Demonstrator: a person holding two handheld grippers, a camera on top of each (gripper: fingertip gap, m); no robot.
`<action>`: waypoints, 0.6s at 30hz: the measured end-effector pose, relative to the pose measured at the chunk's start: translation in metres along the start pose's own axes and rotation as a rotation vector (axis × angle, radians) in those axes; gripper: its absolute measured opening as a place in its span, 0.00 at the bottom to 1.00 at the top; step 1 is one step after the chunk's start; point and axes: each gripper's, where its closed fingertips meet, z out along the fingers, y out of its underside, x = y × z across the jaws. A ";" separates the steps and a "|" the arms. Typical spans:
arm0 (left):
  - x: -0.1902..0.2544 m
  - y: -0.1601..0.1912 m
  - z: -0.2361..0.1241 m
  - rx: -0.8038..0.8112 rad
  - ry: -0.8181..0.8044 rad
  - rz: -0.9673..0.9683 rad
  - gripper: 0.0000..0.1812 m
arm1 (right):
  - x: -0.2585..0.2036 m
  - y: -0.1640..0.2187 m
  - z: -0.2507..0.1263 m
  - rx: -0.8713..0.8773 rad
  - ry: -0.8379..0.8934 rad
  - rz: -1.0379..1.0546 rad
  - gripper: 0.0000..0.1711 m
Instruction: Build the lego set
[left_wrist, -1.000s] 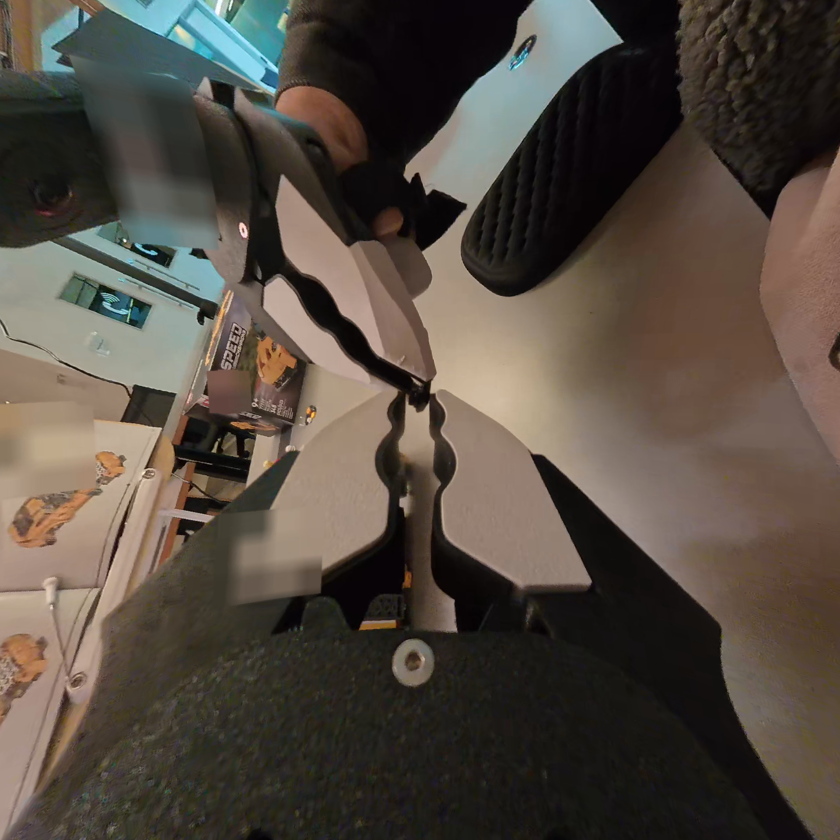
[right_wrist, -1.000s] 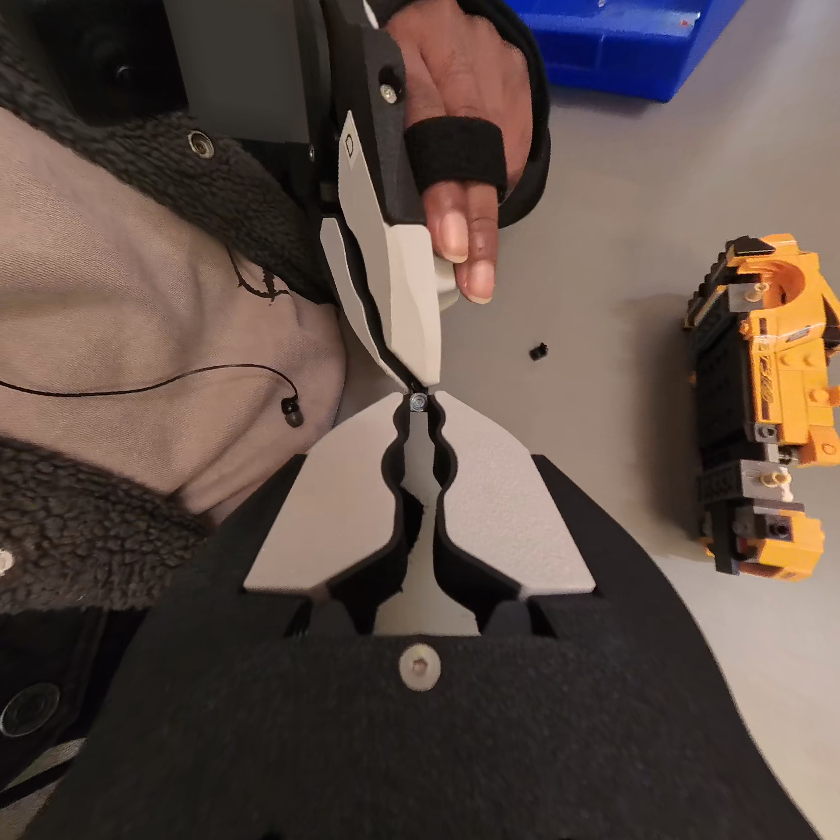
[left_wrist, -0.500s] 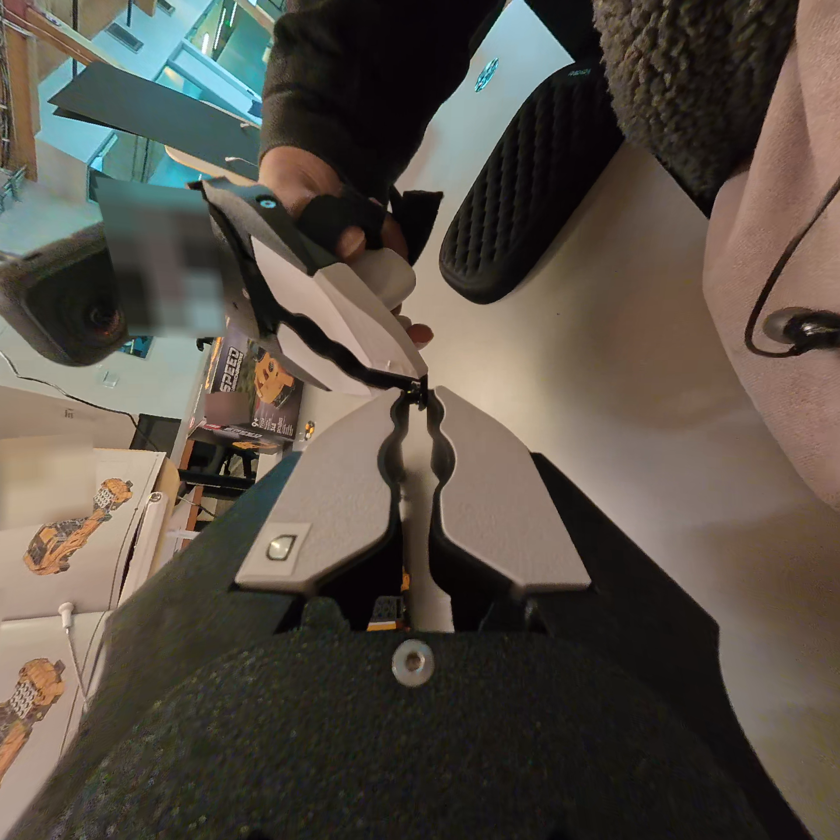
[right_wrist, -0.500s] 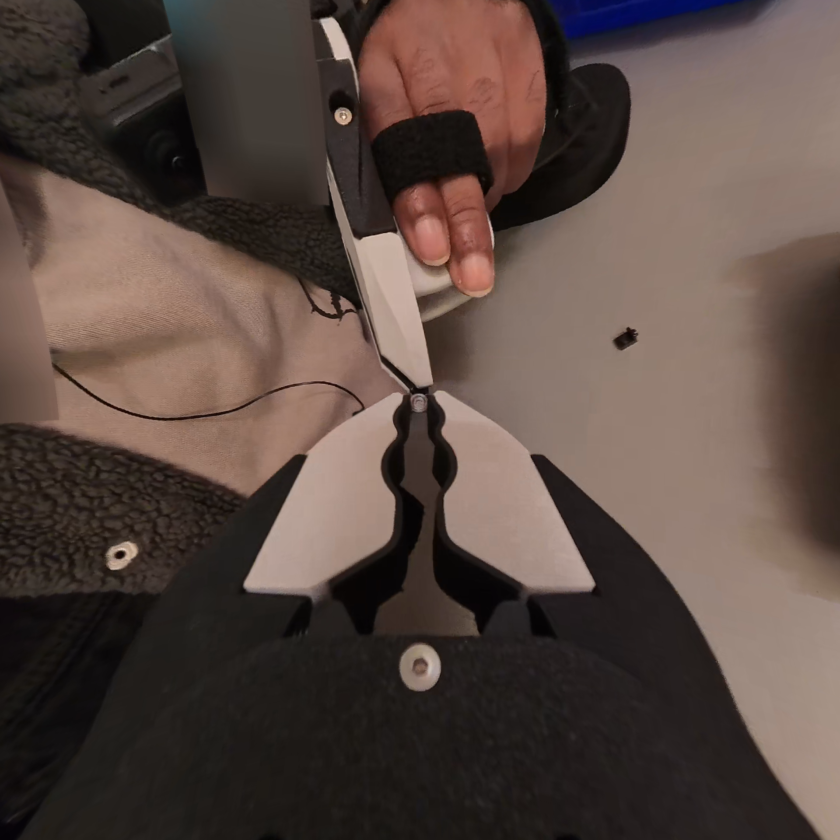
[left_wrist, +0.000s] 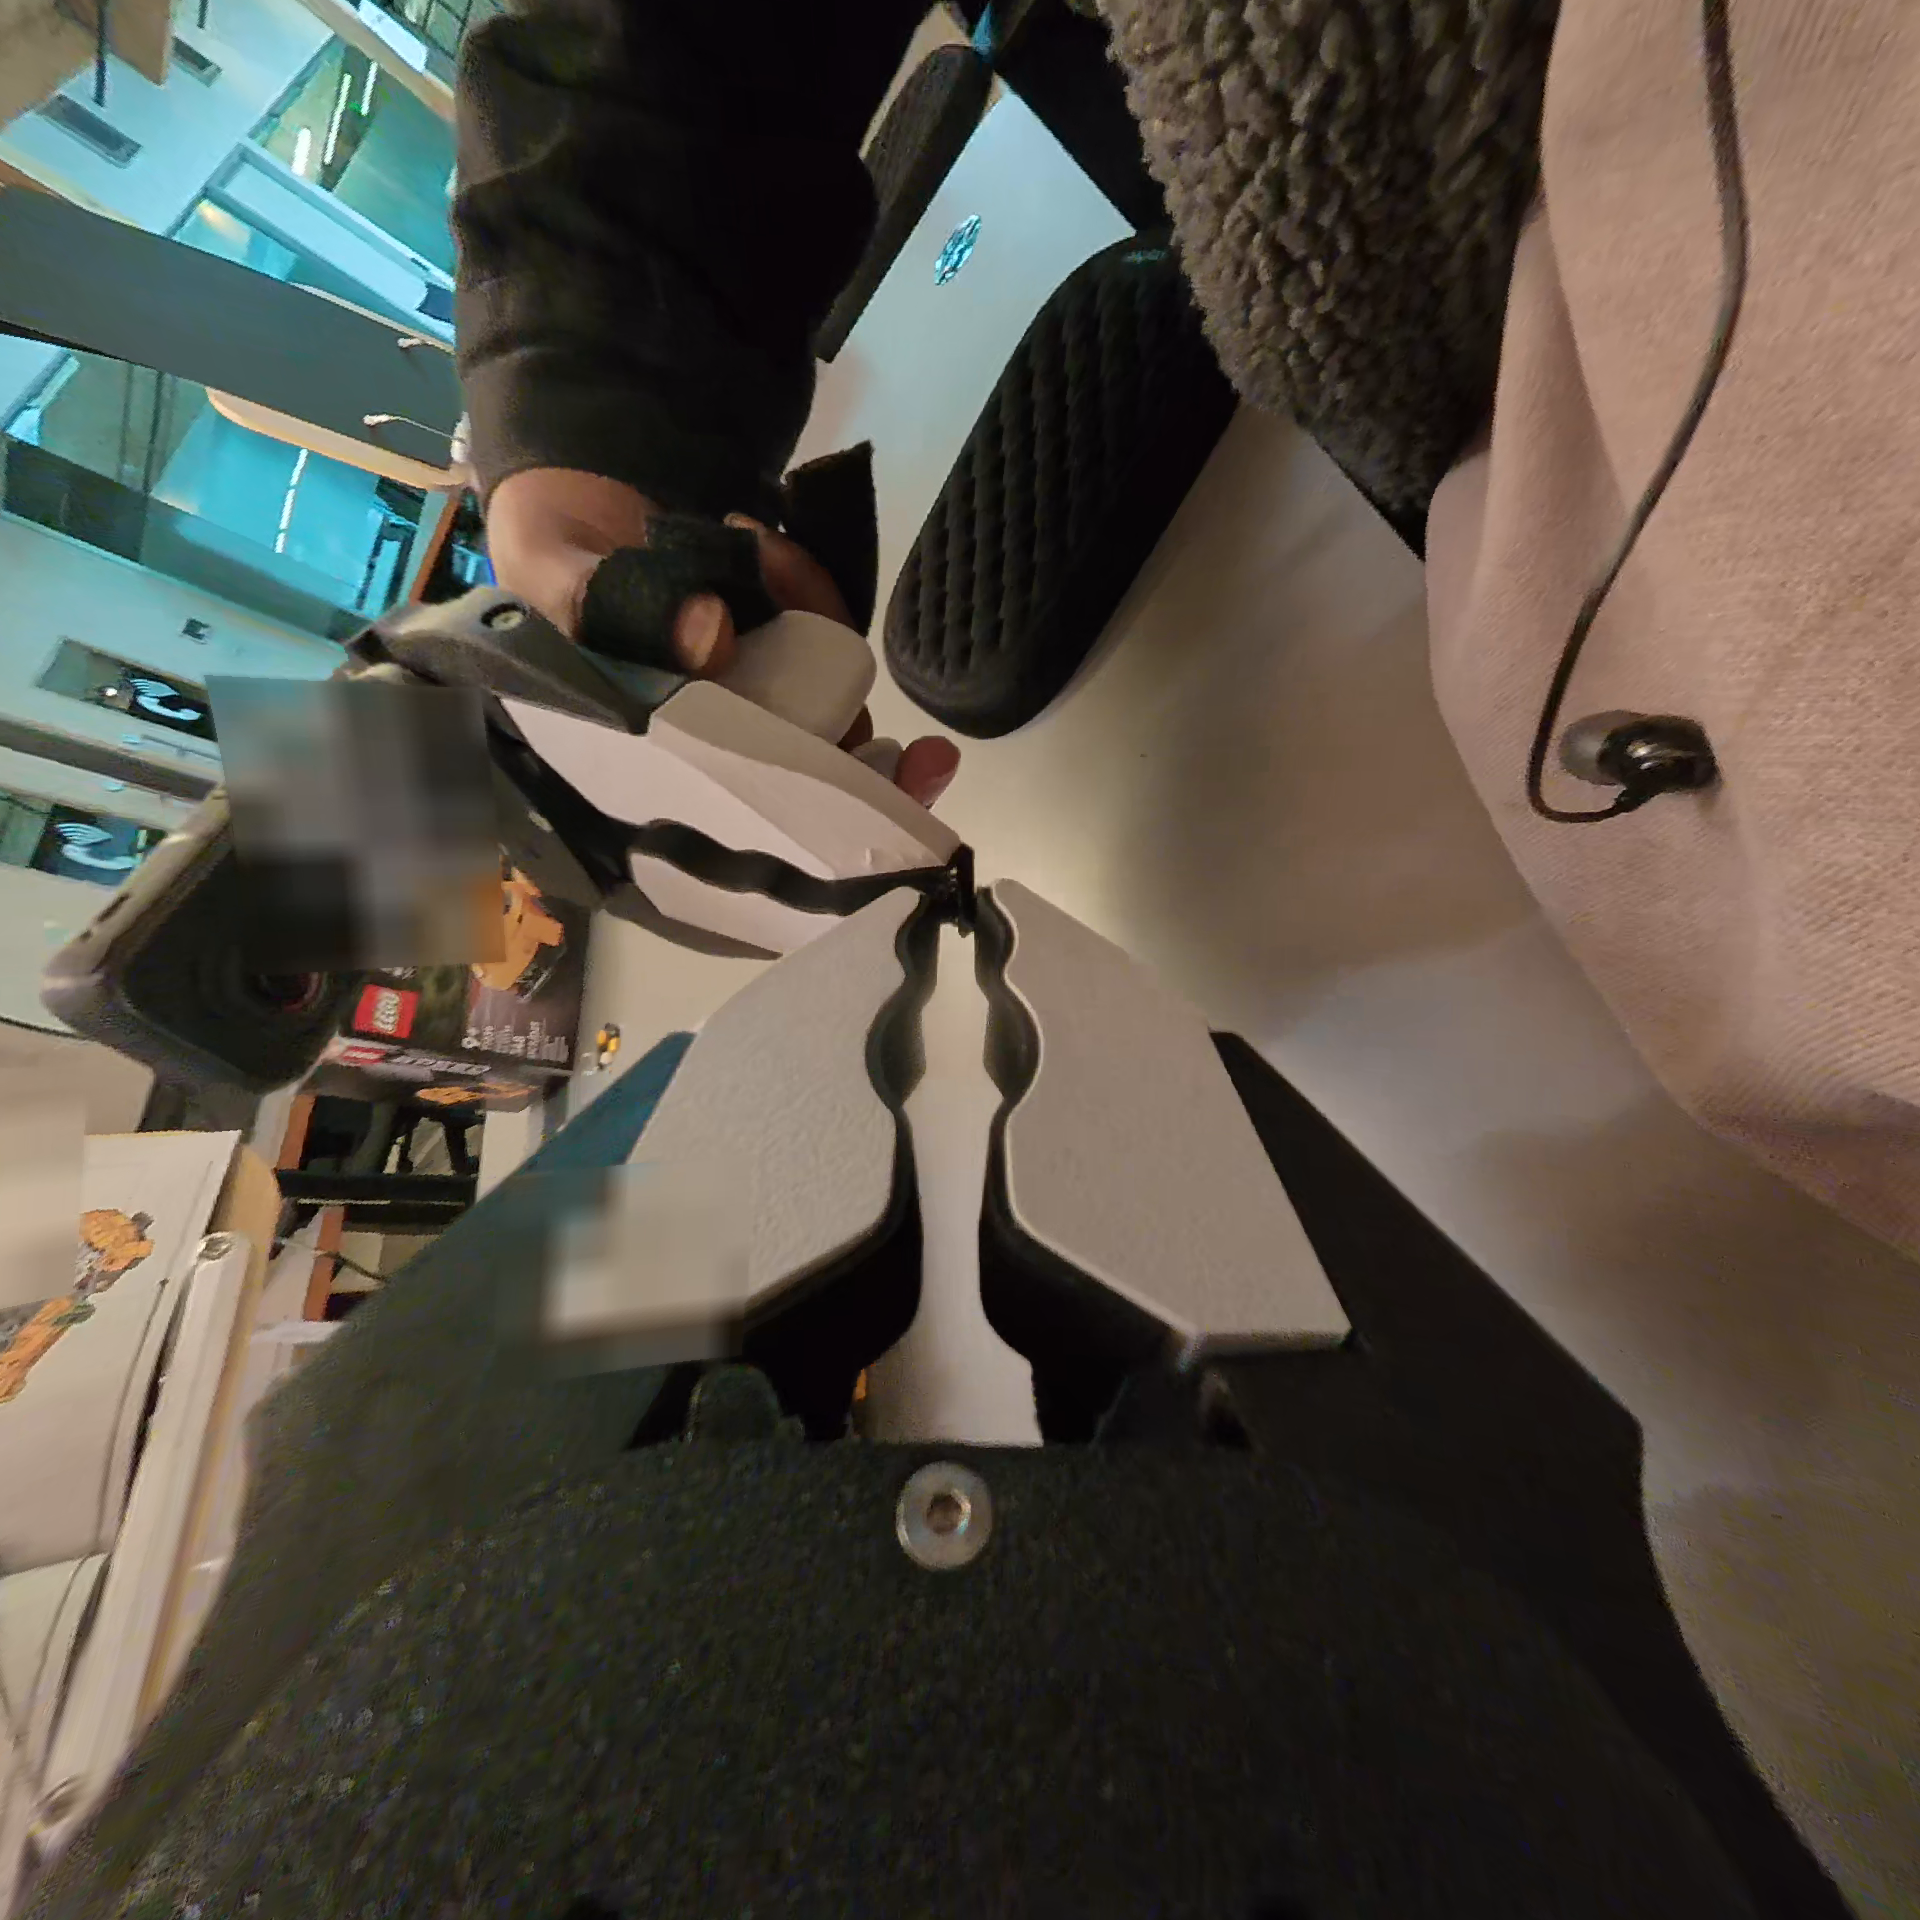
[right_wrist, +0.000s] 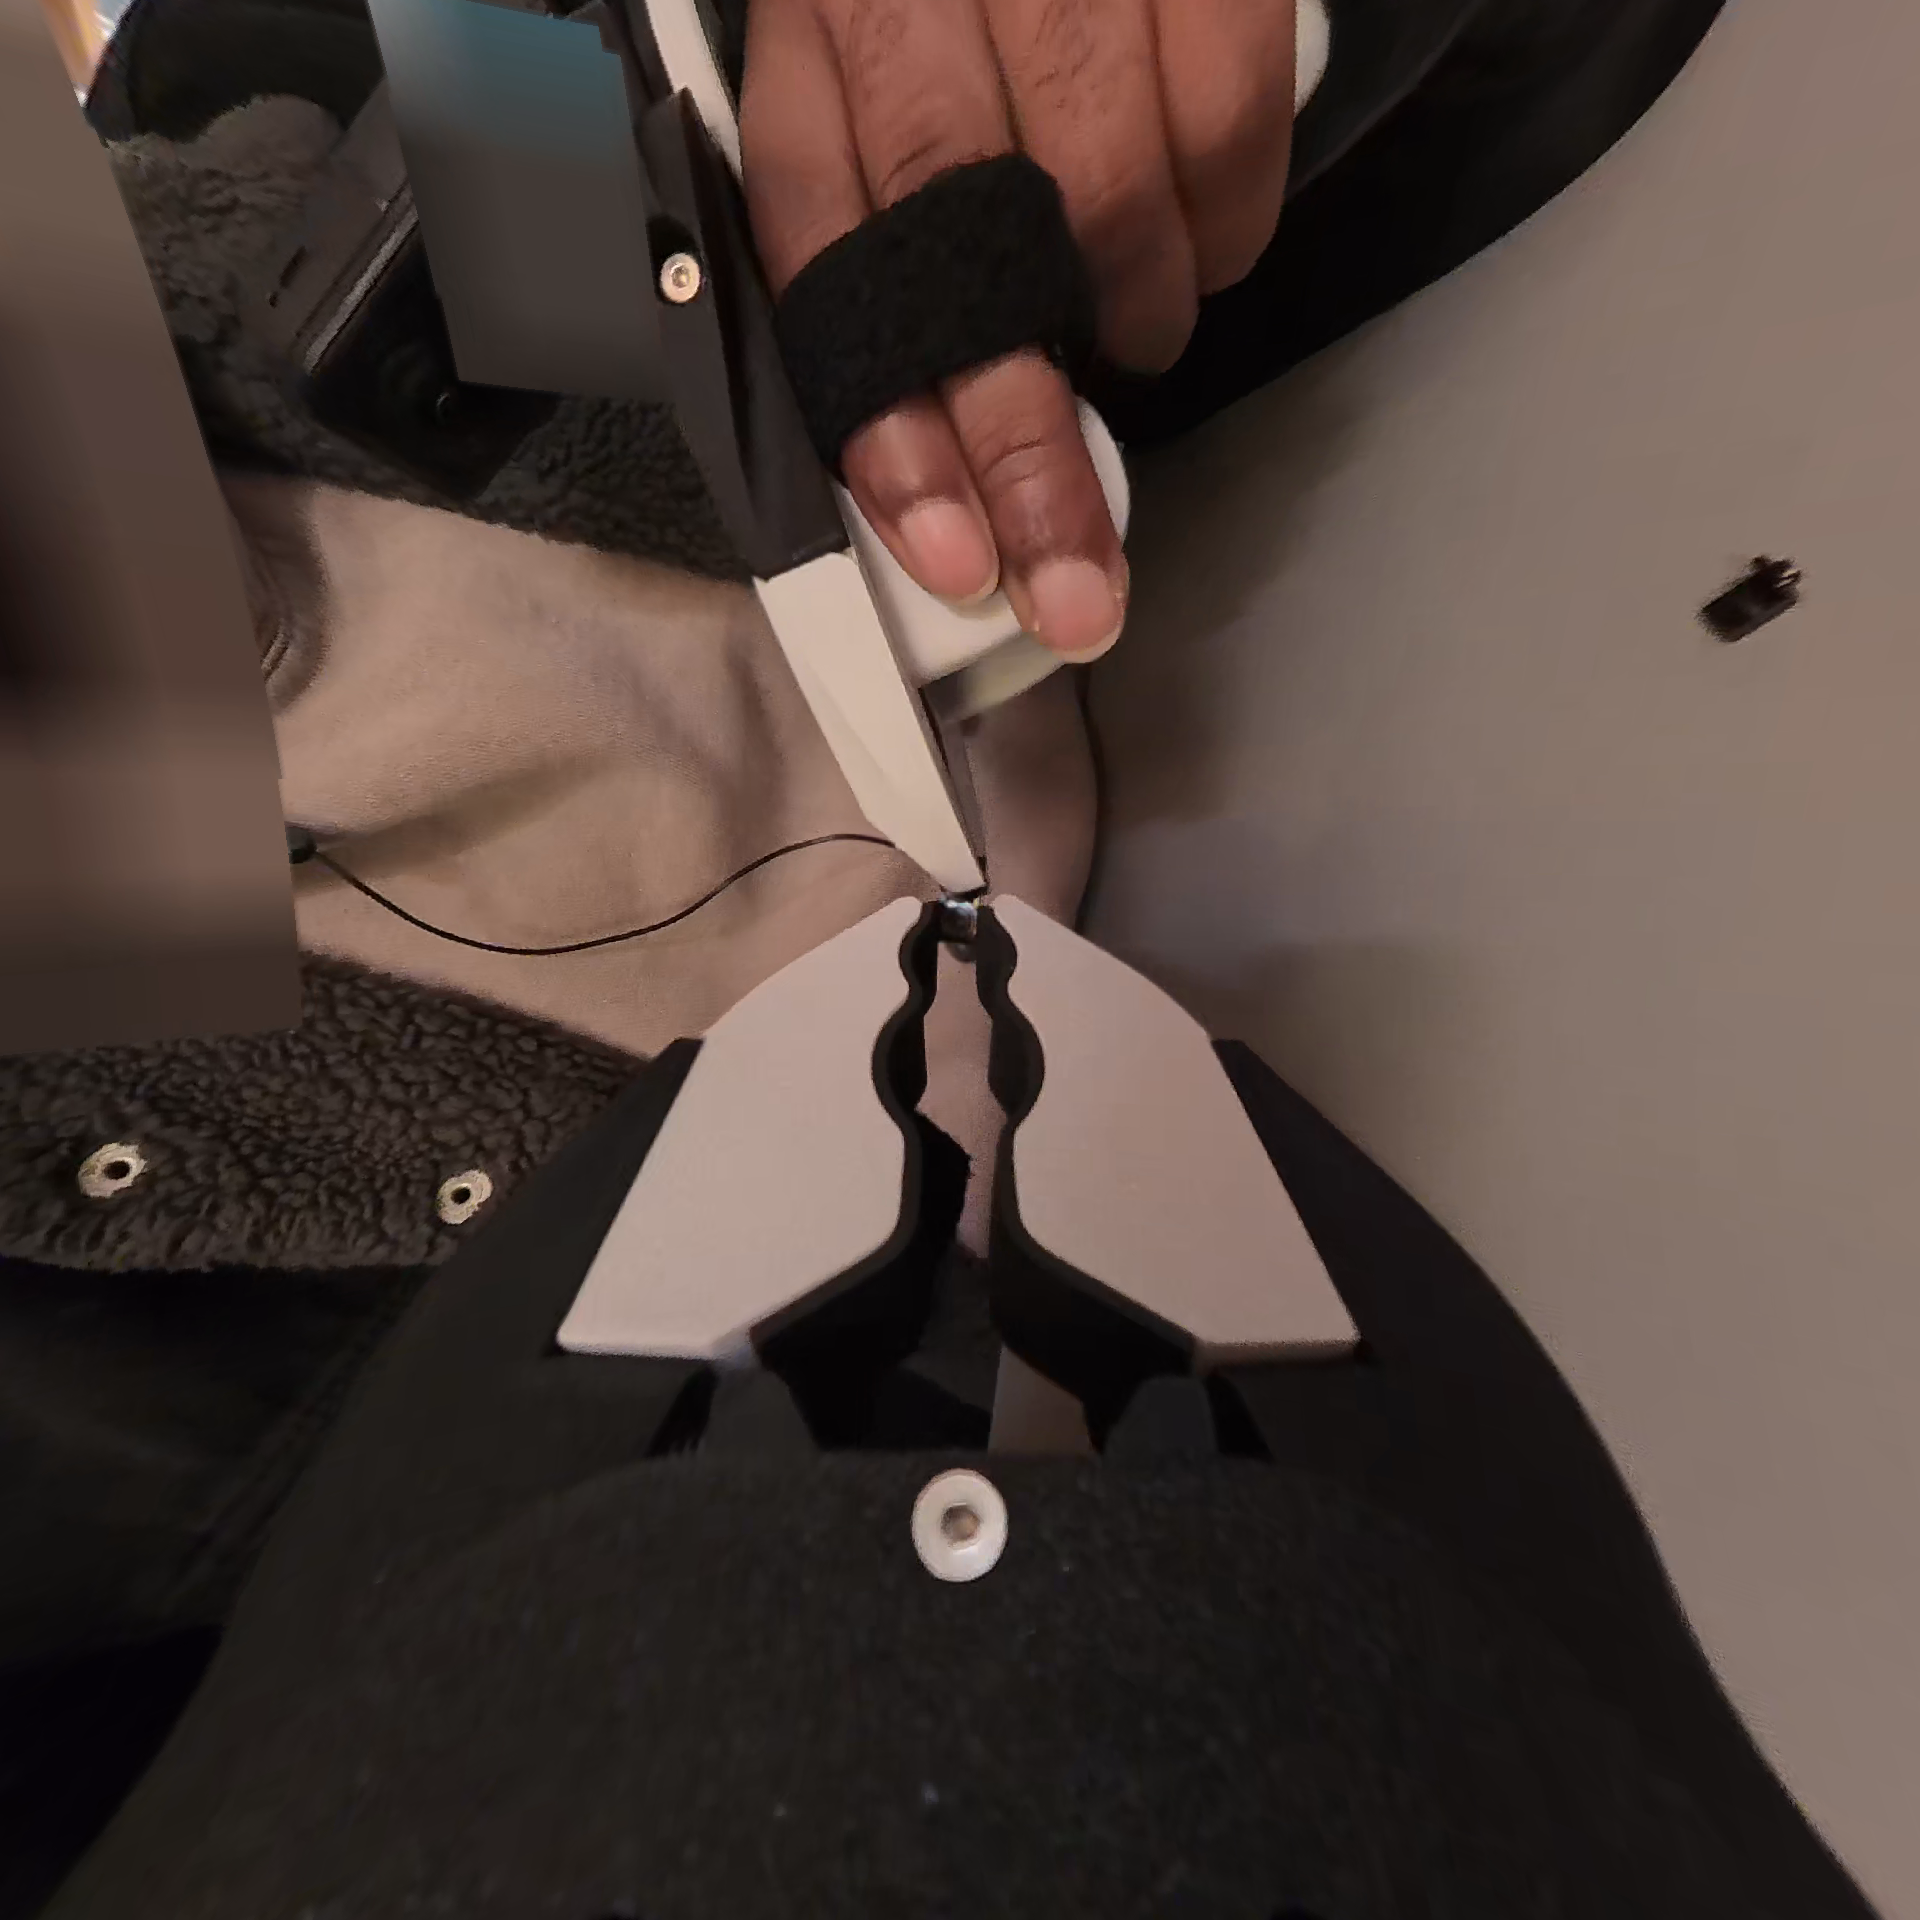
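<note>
Nearest, the left tool (left_wrist: 956, 902) is pinching a tiny dark lego piece (left_wrist: 953, 896) at its very tips, and the right tool (right_wrist: 958, 914) is clenching a tiny grey studded lego piece (right_wrist: 956, 918) in the same way. The two tools are meeting tip to tip above the pale grey surface (right_wrist: 1558, 935), seemingly mating both parts. Such parts are probably light, stiff and slippery, so gripping their flat sides squarely seems wise. Farther off, a small black loose piece (right_wrist: 1751, 611) is lying on the surface.
</note>
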 end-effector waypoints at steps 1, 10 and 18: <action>0.002 0.000 0.000 0.003 0.011 -0.011 0.04 | 0.000 0.001 0.002 -0.005 -0.011 0.012 0.04; 0.000 0.006 -0.001 0.057 0.019 -0.215 0.04 | 0.007 -0.004 -0.002 0.057 0.030 -0.055 0.06; -0.025 0.026 -0.008 0.110 -0.023 -0.501 0.04 | 0.027 -0.024 -0.022 0.218 0.574 -0.602 0.13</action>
